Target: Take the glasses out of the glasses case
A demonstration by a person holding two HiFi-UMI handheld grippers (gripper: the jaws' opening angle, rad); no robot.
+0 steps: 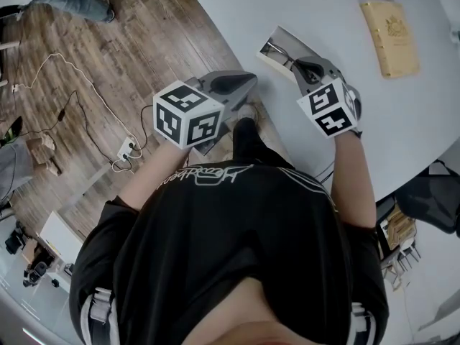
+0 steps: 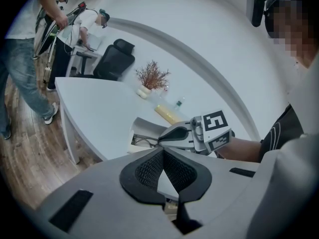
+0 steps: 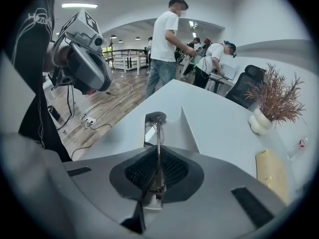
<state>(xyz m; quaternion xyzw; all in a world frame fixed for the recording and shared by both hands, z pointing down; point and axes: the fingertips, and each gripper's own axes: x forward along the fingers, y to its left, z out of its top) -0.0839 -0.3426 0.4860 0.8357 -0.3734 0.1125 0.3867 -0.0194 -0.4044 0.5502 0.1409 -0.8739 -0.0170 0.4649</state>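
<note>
Right claw [image 3: 158, 153] pinches the glasses [image 3: 159, 133] over the case [image 3: 175, 133] by table [image 3: 214, 108] edge — left claw [image 2: 162, 151] closed

Case [image 1: 282, 45] lies on table [image 1: 388, 113] near edge — glasses [image 3: 158, 133] between my R gripper [image 1: 298, 65] jaws, L gripper [image 1: 250, 81] left of case, off table.
</note>
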